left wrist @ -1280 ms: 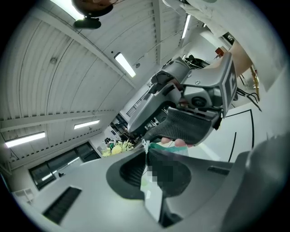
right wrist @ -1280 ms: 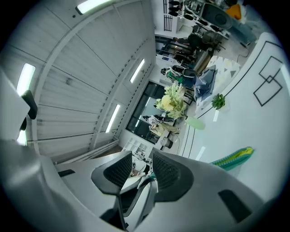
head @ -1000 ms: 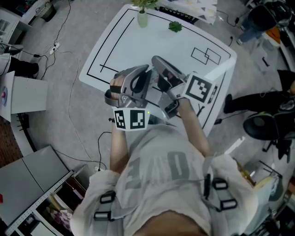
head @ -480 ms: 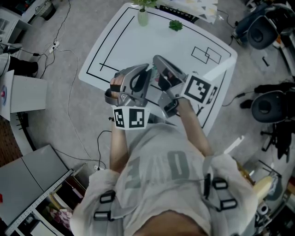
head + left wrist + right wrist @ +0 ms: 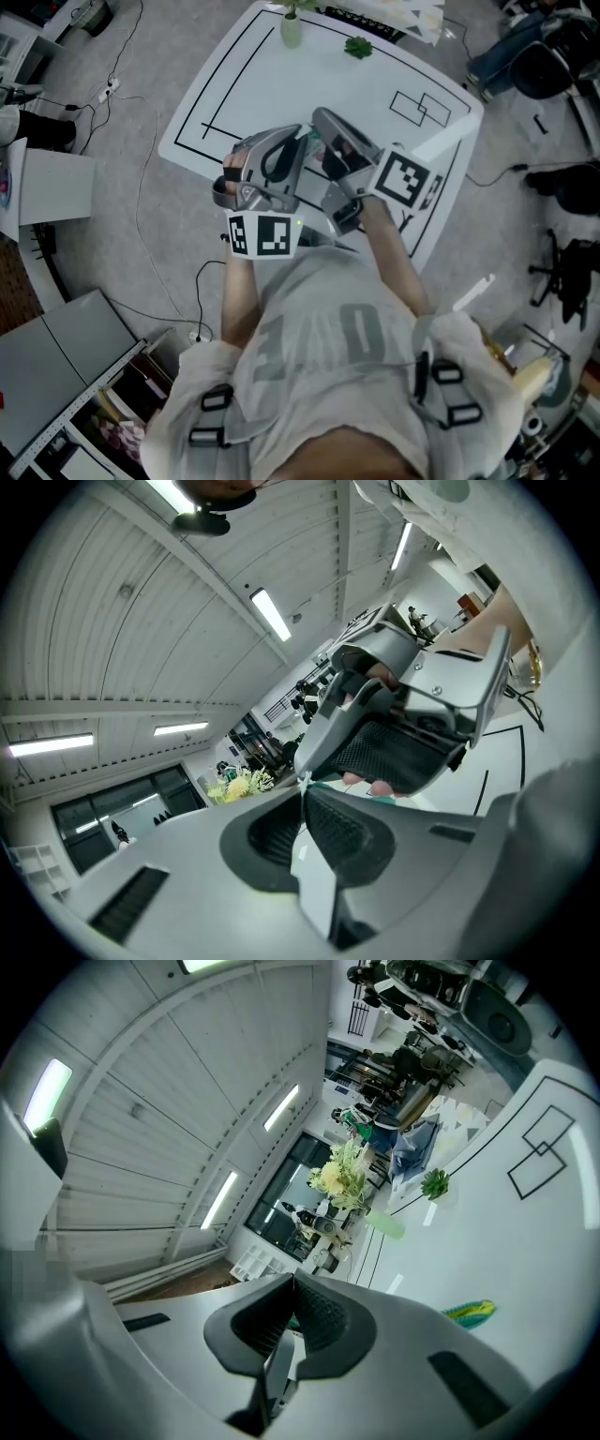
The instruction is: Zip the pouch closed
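Both grippers are held close together above the near edge of the white table (image 5: 375,84). Only a sliver of the teal pouch (image 5: 315,142) shows between them; the rest is hidden. My left gripper (image 5: 302,142) (image 5: 302,785) is shut, with a thin pale edge of the pouch pinched between its pads and teal fabric (image 5: 382,800) just beyond. The right gripper's body (image 5: 403,714) and a person's fingers fill the space ahead of it. My right gripper (image 5: 320,120) (image 5: 292,1283) is shut on a thin grey tab of the pouch that hangs below its pads, with a speck of teal in between.
At the table's far edge stand a small vase with a plant (image 5: 290,28) and a green leafy piece (image 5: 357,49). Black outlines are drawn on the tabletop. A small green-and-yellow striped thing (image 5: 469,1312) lies on the table. Cables, chairs and shelves surround the table.
Both grippers keep their place. The left gripper's marker cube has rolled slightly. Chairs and people at the right of the room have shifted.
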The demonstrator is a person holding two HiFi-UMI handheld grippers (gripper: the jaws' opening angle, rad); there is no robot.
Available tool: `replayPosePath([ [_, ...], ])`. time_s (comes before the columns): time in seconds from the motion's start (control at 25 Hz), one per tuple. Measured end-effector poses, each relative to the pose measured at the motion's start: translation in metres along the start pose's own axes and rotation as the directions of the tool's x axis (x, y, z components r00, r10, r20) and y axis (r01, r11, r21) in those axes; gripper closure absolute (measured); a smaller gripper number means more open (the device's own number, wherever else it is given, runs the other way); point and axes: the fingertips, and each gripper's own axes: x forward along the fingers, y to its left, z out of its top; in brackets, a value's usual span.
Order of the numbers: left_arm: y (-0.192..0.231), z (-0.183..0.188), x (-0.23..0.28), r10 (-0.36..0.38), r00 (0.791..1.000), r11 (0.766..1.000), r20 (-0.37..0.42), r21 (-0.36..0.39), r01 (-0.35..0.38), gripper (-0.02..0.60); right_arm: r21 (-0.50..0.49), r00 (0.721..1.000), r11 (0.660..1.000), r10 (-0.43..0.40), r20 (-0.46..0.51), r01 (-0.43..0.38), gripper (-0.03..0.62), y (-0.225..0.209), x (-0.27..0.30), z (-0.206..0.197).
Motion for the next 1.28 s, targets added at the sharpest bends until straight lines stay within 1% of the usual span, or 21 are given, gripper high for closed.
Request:
replayPosePath([
  [0.28, 0.0007, 0.0001, -0.0007, 0.002, 1.0, 0.999, 0.012, -0.032, -0.002, 0.563, -0.007, 1.0, 1.0, 0.007, 0.001, -0.007, 0.585, -0.0002, 0.0009, -0.0005],
  [0.64, -0.0005, -0.0012, -0.0042, 0.004, 1.0, 0.996, 0.023, -0.084, -0.002, 0.563, -0.034, 1.0, 0.999, -0.008, -0.01, 0.007, 0.585, -0.0009, -0.0003, -0.005],
  [0.88, 0.0008, -0.0014, -0.0045, 0.016, 0.999, 0.991, 0.036, -0.135, -0.011, 0.563, -0.039, 1.0, 0.999, -0.012, -0.009, 0.011, 0.585, 0.0001, 0.0002, -0.0052],
  [1.12, 0.0019, -0.0024, -0.0033, 0.037, 0.998, 0.977, 0.048, -0.21, -0.026, 0.565, -0.059, 1.0, 0.998, -0.015, -0.005, 0.015, 0.585, 0.0, 0.0023, -0.0061],
  [1.28, 0.0089, -0.0003, -0.0057, 0.051, 0.998, 0.975, 0.045, -0.218, -0.04, 0.565, -0.035, 1.0, 0.999, -0.012, -0.001, 0.012, 0.585, 0.0007, 0.0029, -0.0076],
])
